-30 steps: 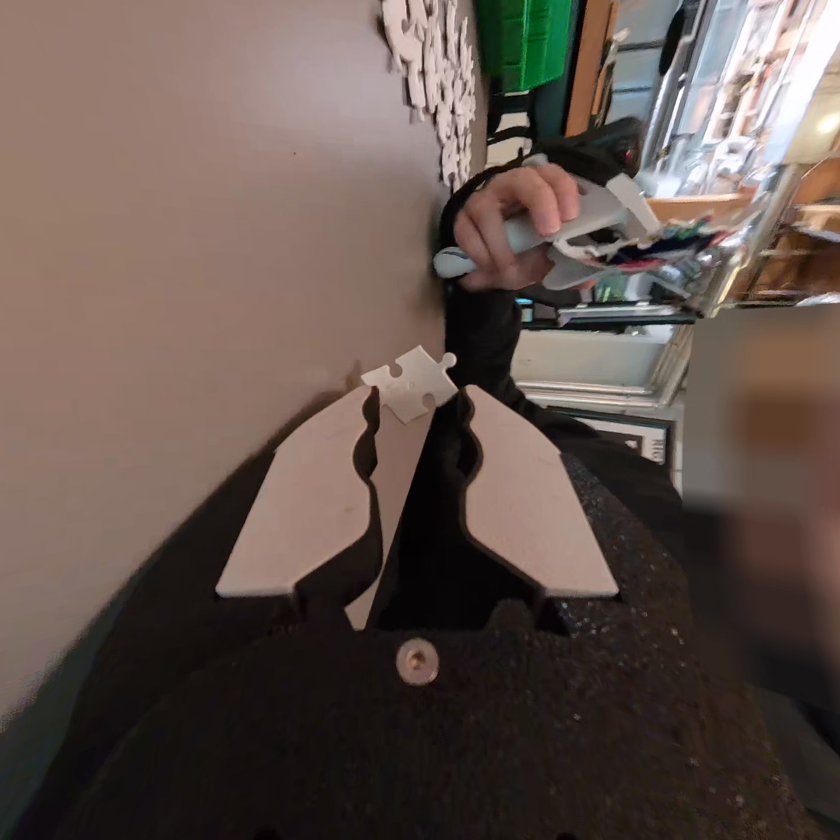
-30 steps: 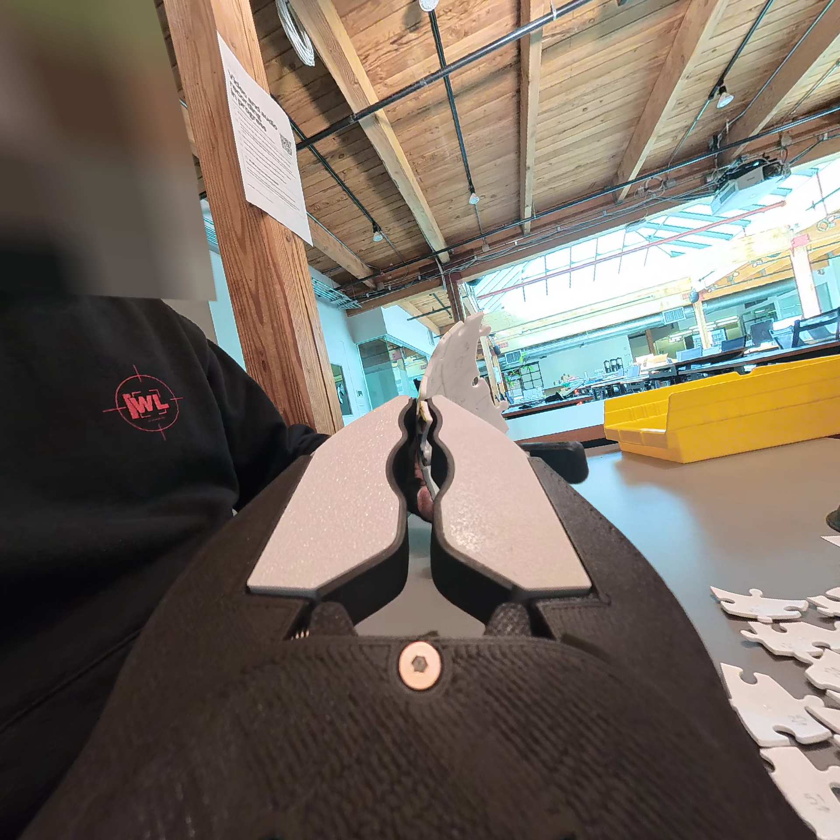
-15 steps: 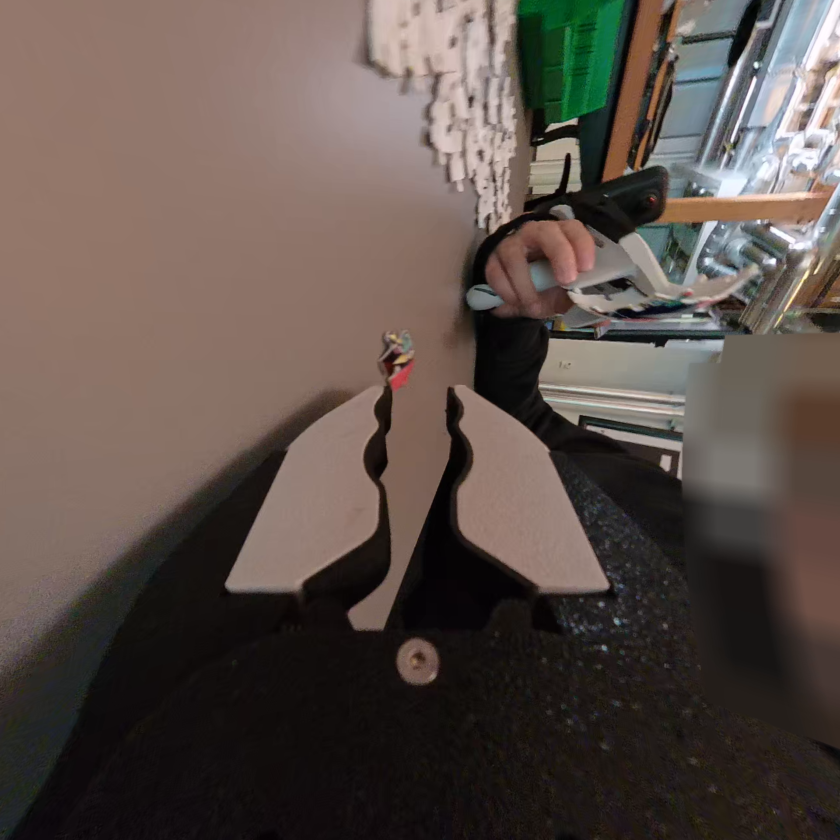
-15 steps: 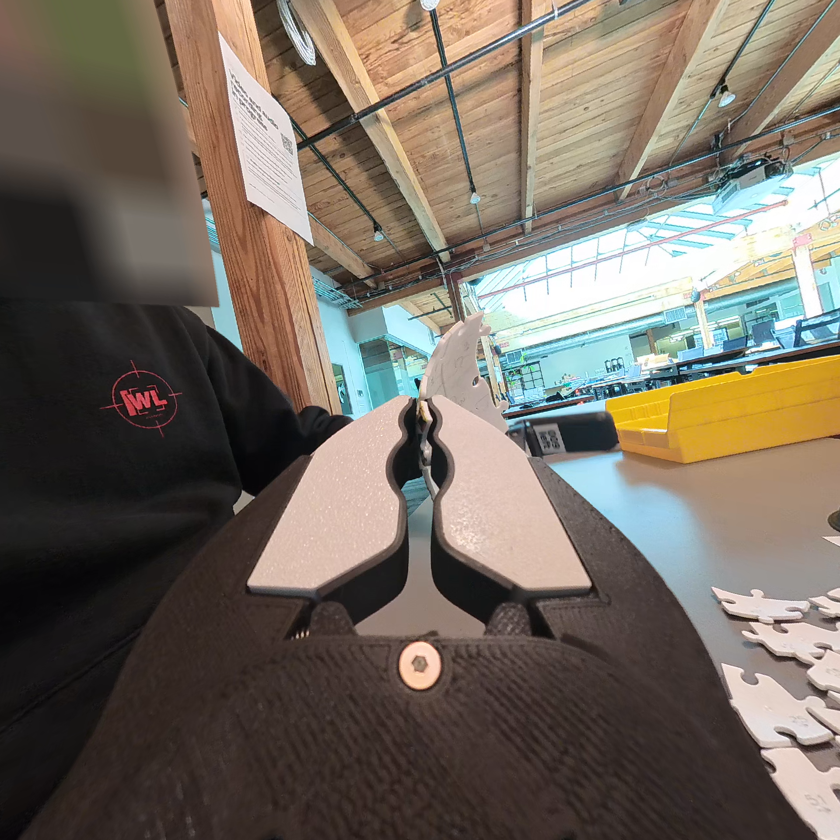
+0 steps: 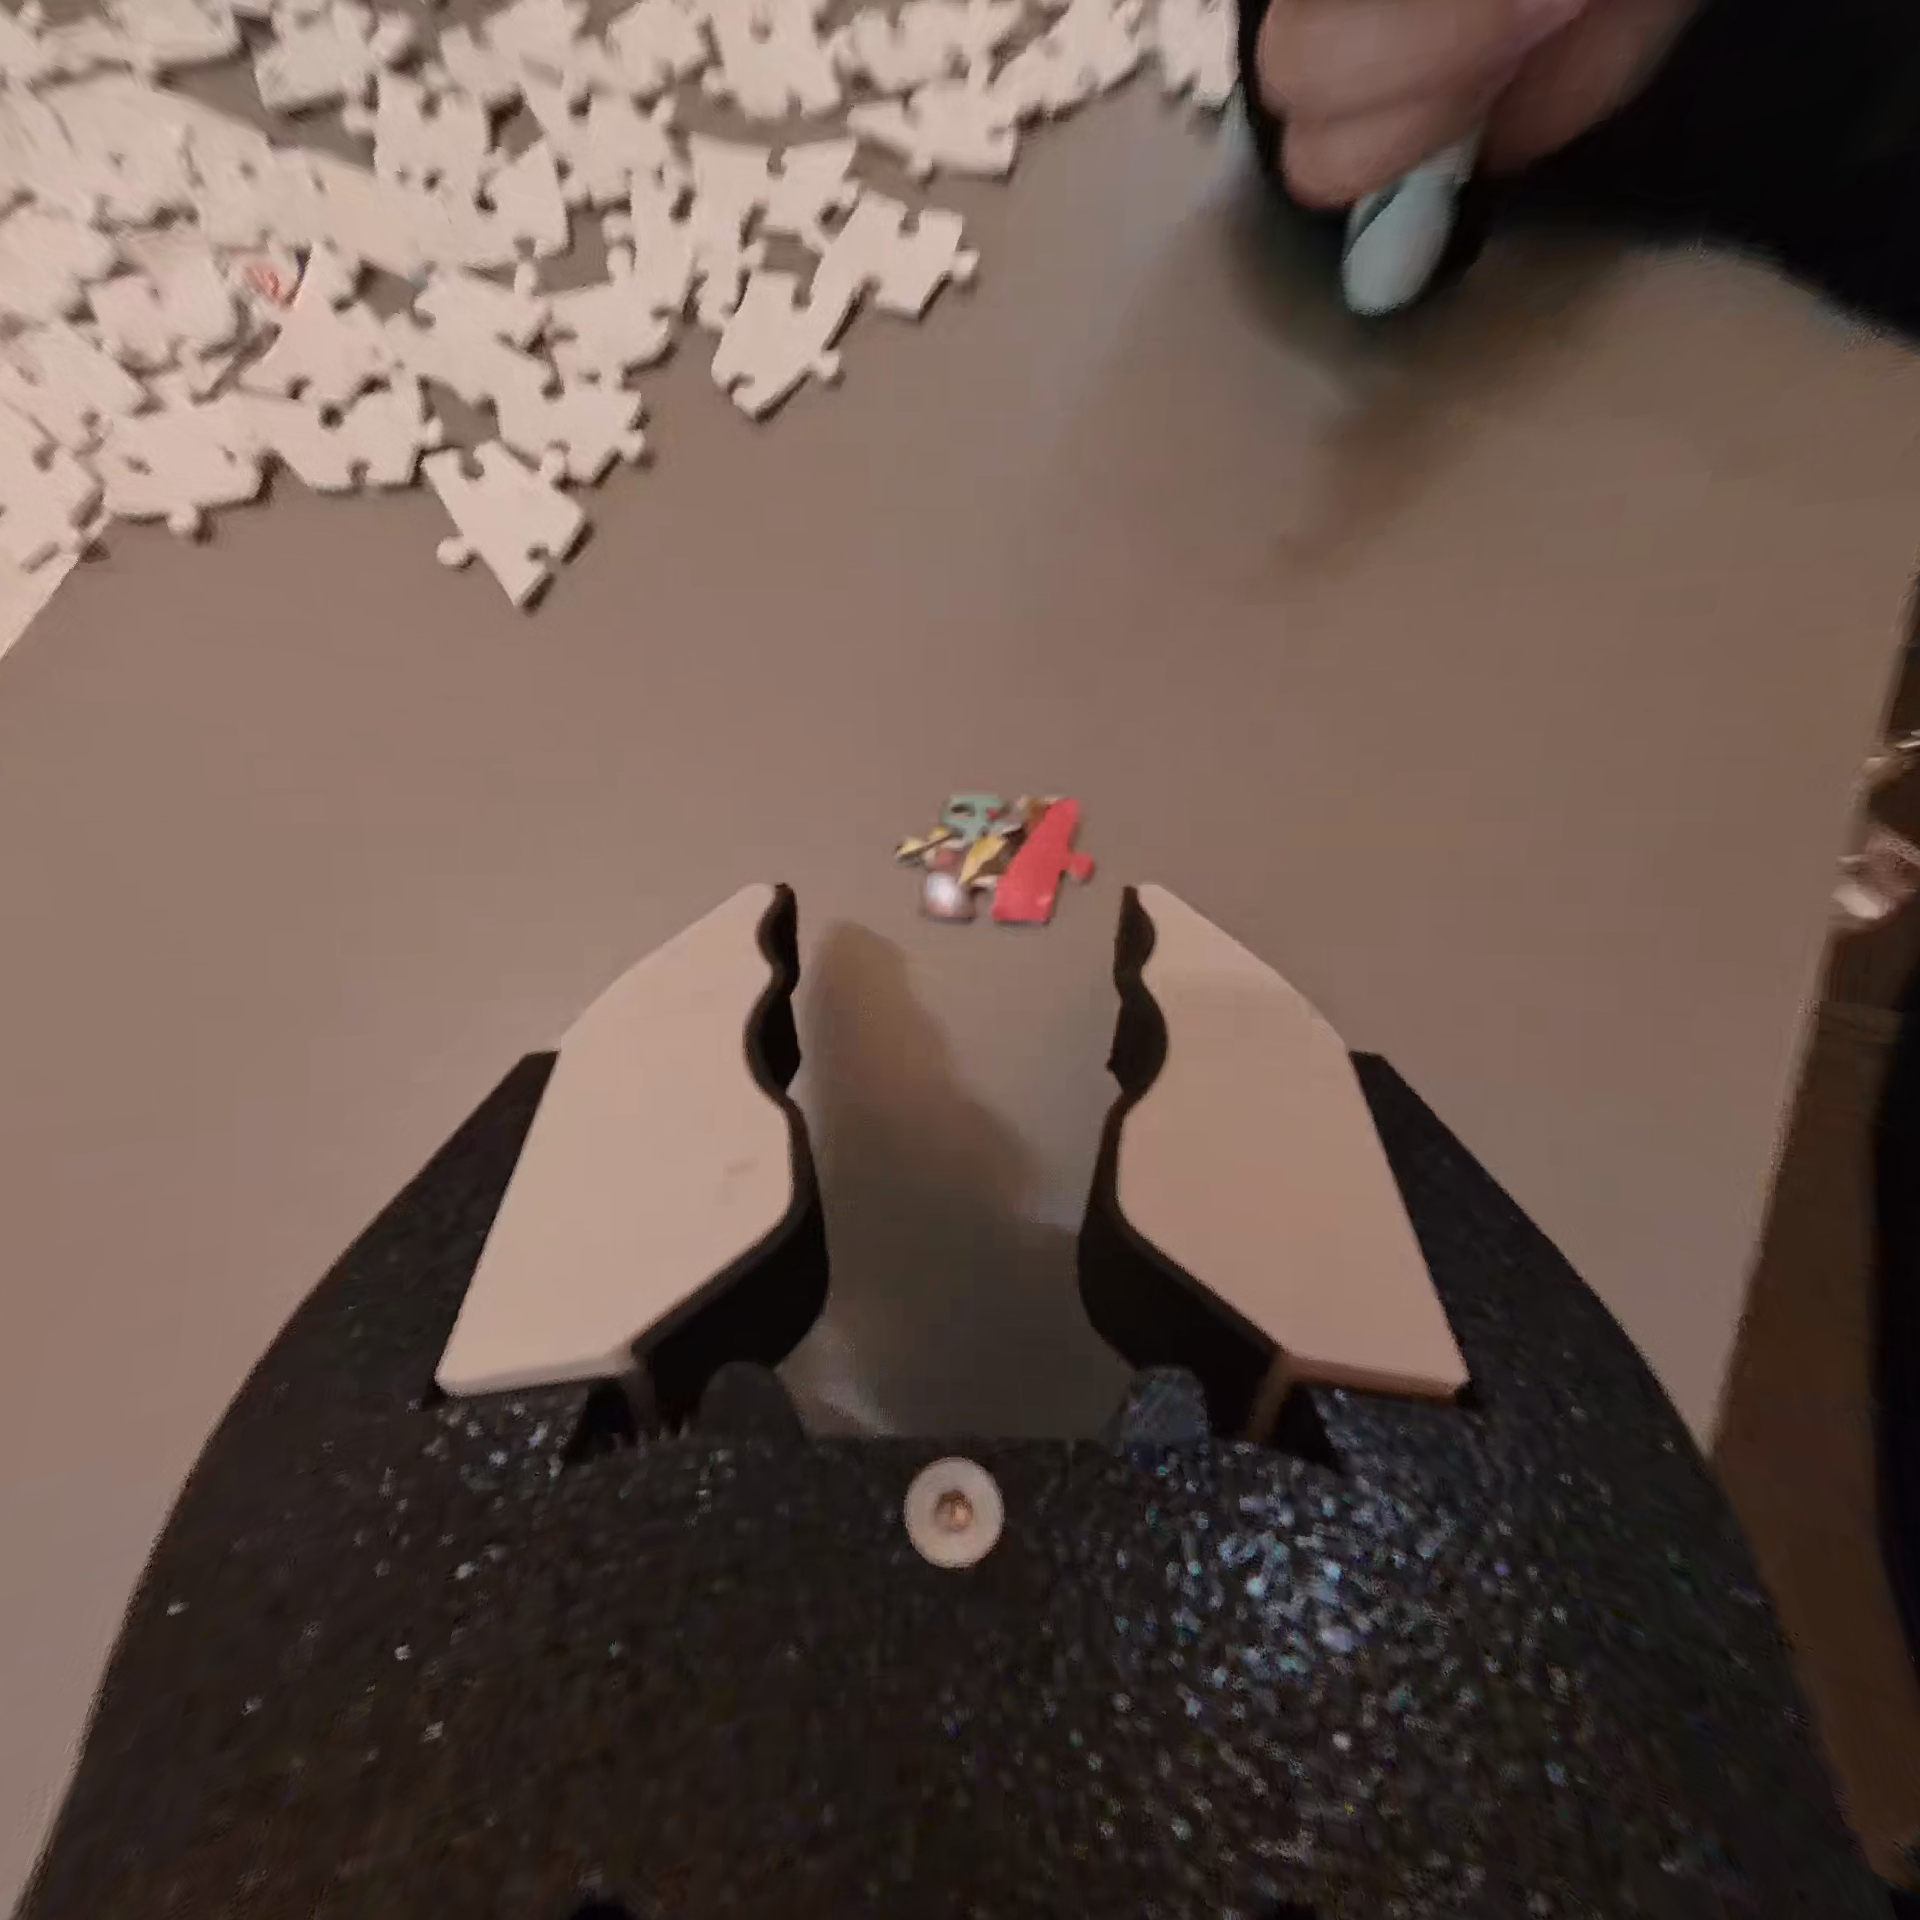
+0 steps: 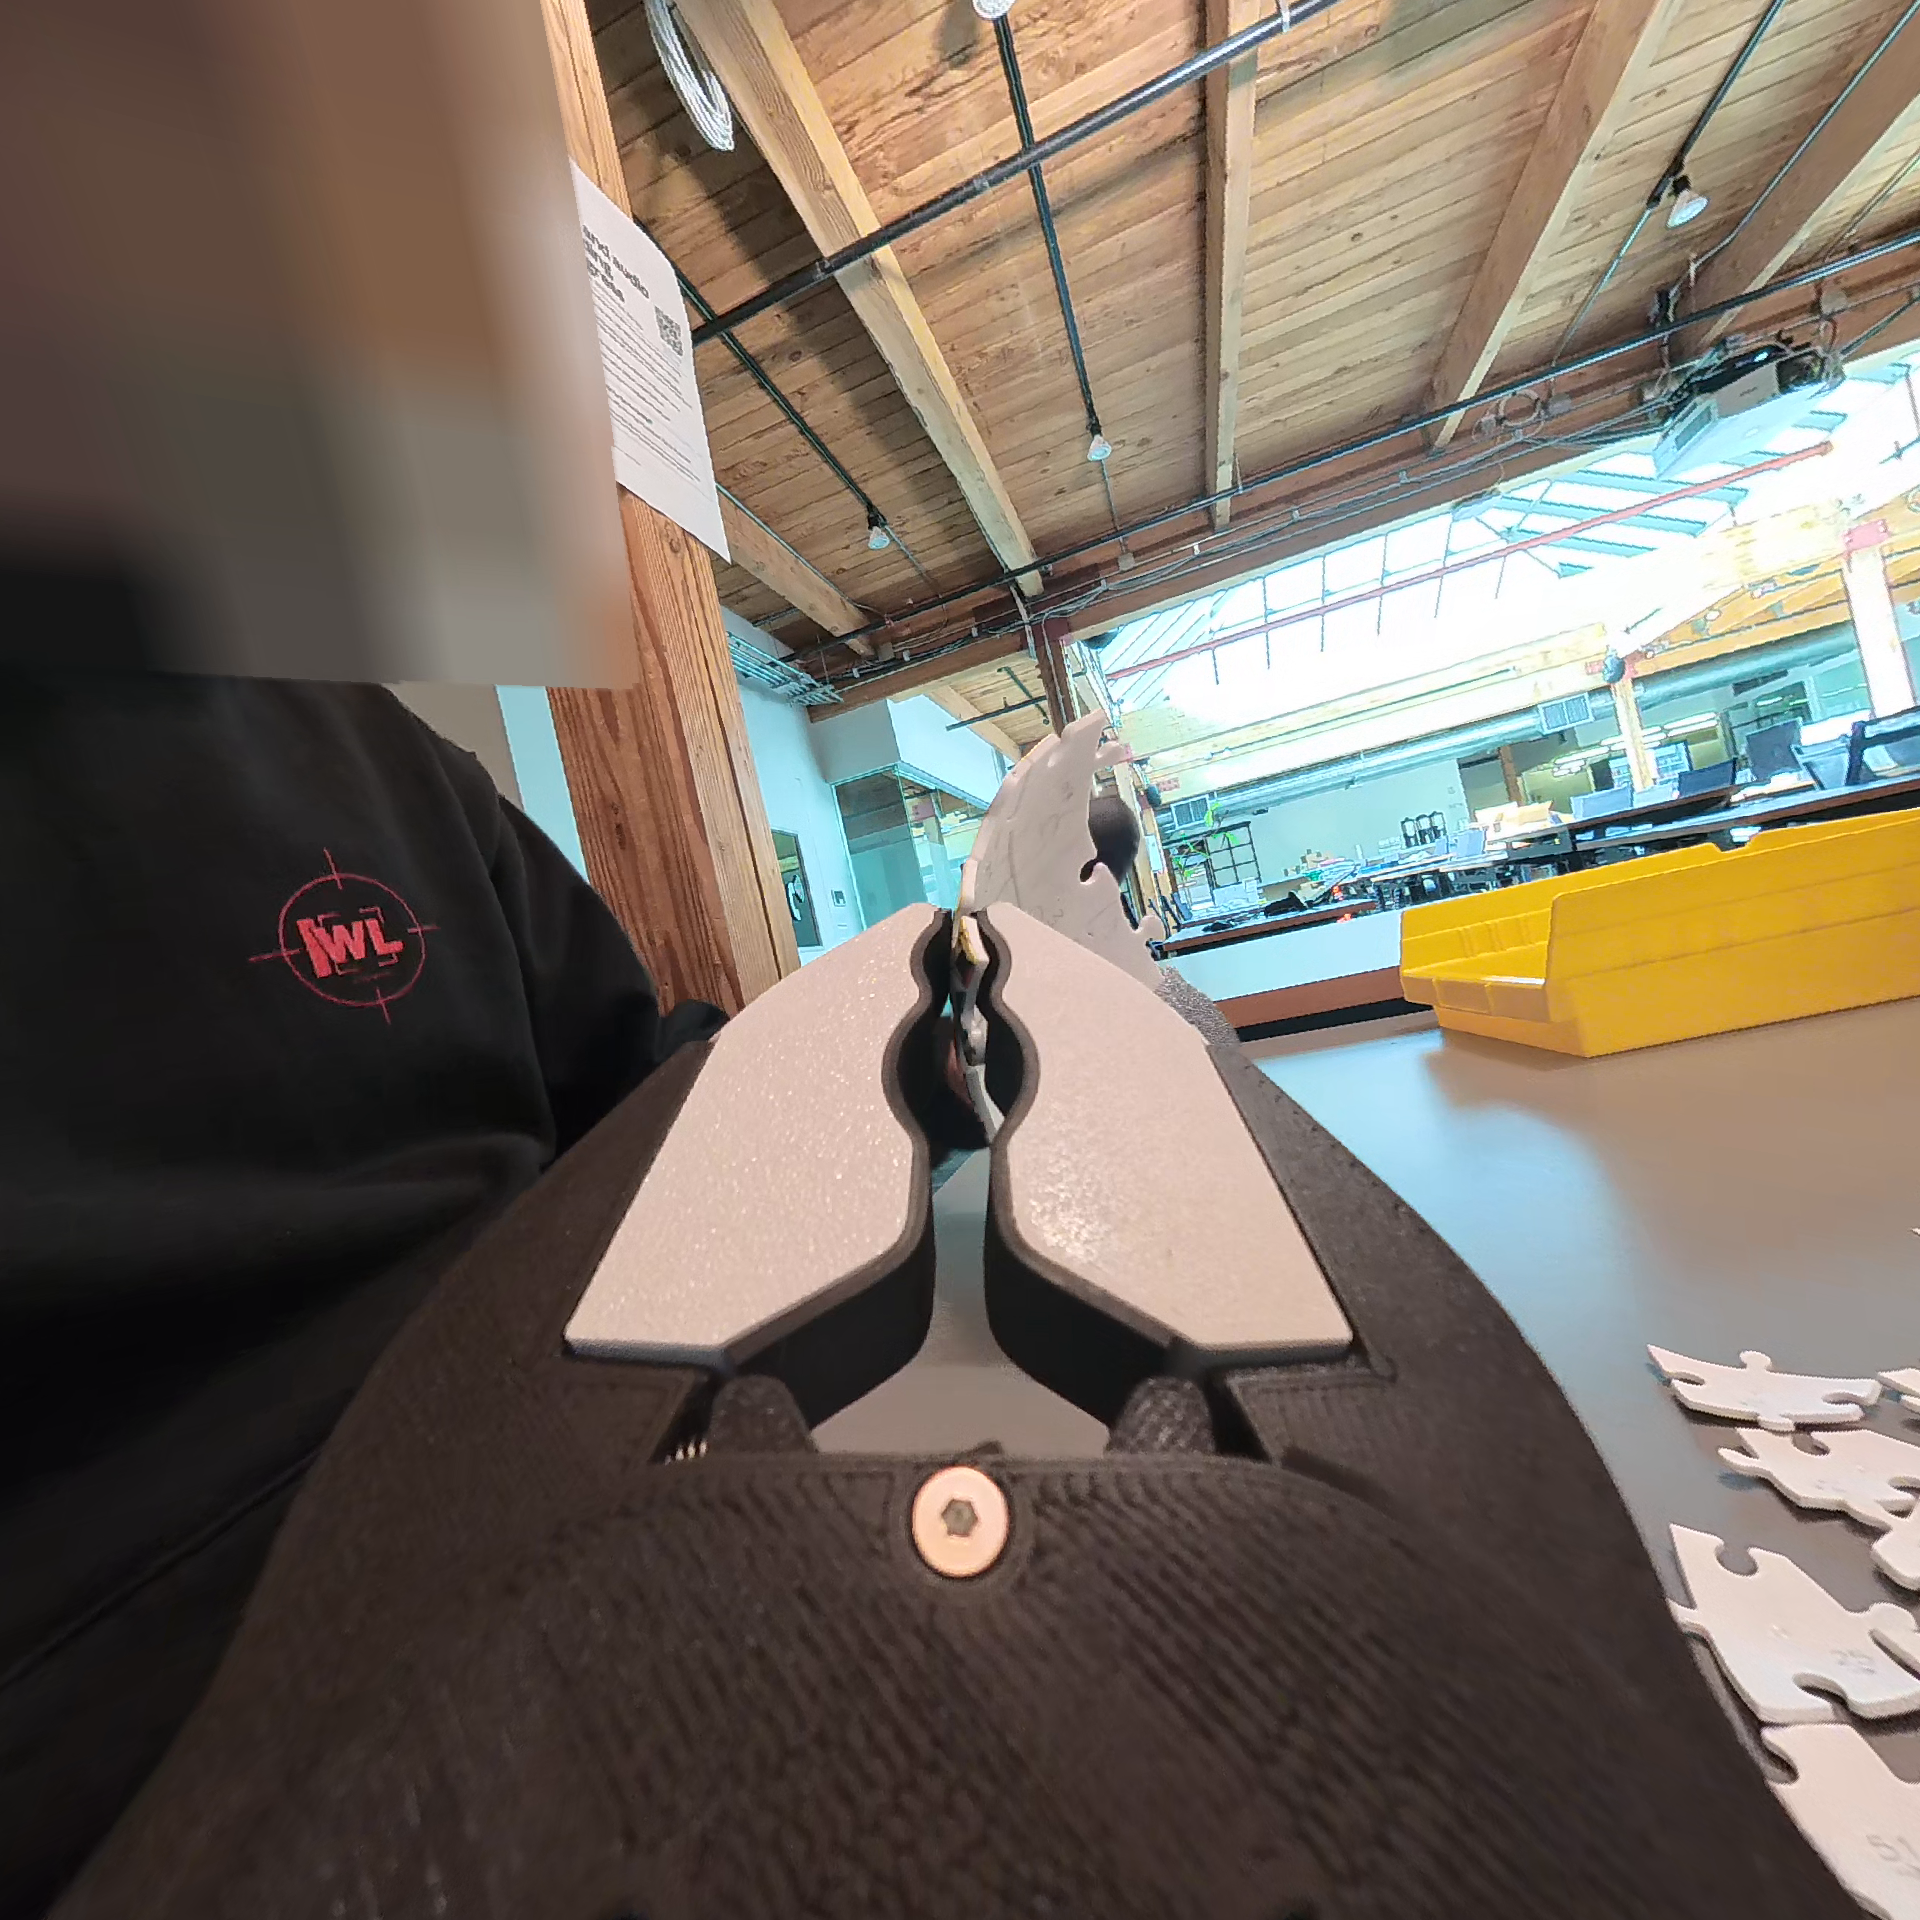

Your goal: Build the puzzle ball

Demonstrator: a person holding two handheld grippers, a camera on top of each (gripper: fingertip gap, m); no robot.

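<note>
Left gripper (image 5: pixel 961 904) now spread wide and empty, tipped down over the grey table (image 5: pixel 1351 779); a second ago narrower, with a white piece at the tips. Just beyond the tips, at 12 o'clock, one colourful piece (image 5: pixel 995 858) lying printed side up, touching neither finger. Further out, from 10 to 12 o'clock, a blurred heap of white pieces (image 5: pixel 436 260). At 1 o'clock, a hand (image 5: pixel 1392 94) cut off by the frame edge.

Right gripper (image 6: pixel 968 925) unchanged: clamped on the curved, partly built puzzle ball (image 6: pixel 1049 842), which rises past the tips at 12 o'clock. Clamped edge mostly hidden between the fingers. At 4 o'clock, loose white pieces (image 6: pixel 1787 1652); at 2 o'clock, a yellow bin (image 6: pixel 1662 945).
</note>
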